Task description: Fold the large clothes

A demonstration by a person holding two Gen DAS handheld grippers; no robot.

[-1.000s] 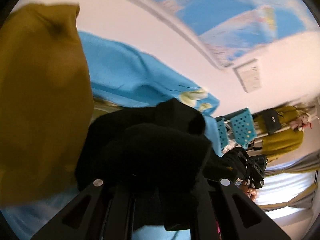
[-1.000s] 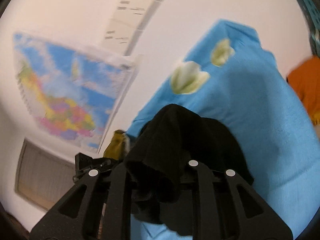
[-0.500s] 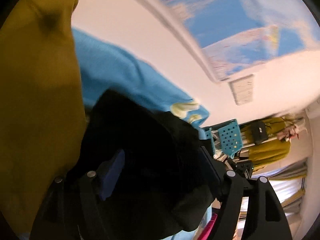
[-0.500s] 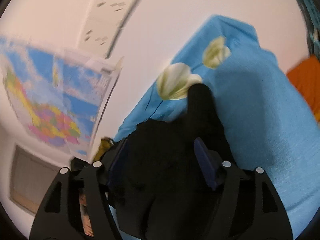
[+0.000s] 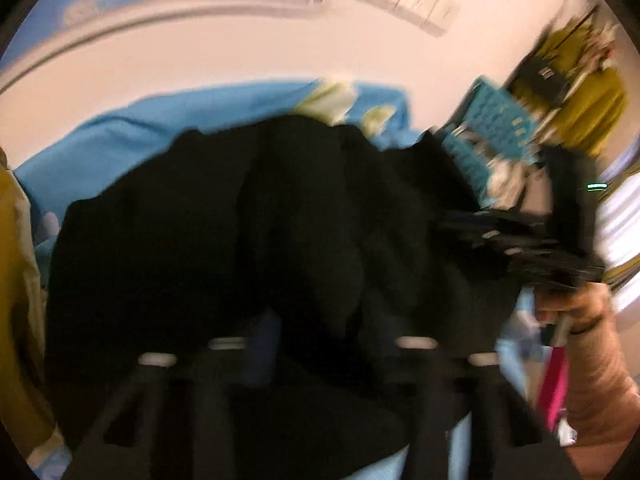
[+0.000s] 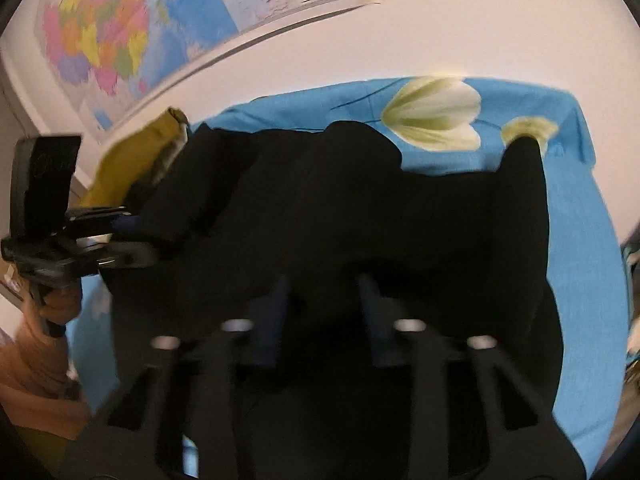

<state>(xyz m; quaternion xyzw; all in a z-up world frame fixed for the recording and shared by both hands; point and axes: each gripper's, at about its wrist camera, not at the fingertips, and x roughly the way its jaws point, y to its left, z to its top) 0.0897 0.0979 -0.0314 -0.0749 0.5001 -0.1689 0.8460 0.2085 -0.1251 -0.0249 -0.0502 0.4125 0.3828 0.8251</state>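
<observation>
A large black garment [image 5: 280, 240] lies bunched on the blue flowered sheet [image 5: 140, 128]. It also fills the right wrist view [image 6: 360, 208] on the same sheet [image 6: 580, 240]. My left gripper [image 5: 320, 320] is low over the garment; its jaws stand apart with the cloth draped across them, blurred. My right gripper [image 6: 324, 292] is open, its blue pads spread over the black cloth. The left gripper also shows at the left edge of the right wrist view [image 6: 132, 236], touching the garment's edge. The right gripper shows at the right of the left wrist view [image 5: 460, 232].
A mustard-yellow garment [image 6: 132, 160] lies at the sheet's left end, also at the left edge of the left wrist view [image 5: 16, 280]. A teal perforated basket [image 5: 492, 124] and hanging clothes [image 5: 580, 104] stand to the right. A wall map [image 6: 132, 20] hangs behind the bed.
Both grippers opened from a grip on the black garment and swung down level with the bed. The garment dropped and spread out on the sheet.
</observation>
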